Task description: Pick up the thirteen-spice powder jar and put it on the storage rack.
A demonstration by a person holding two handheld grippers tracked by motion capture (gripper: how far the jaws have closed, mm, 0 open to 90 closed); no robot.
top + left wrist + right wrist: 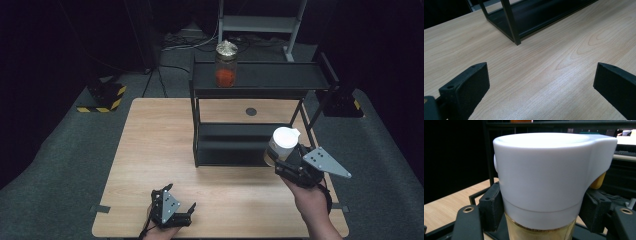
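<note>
High view shows the right gripper clenched on a white-capped jar of amber liquid beside the black metal shelf rack (left gripper released over the wooden tabletop), where clipping the frame could jar it loose.
</note>
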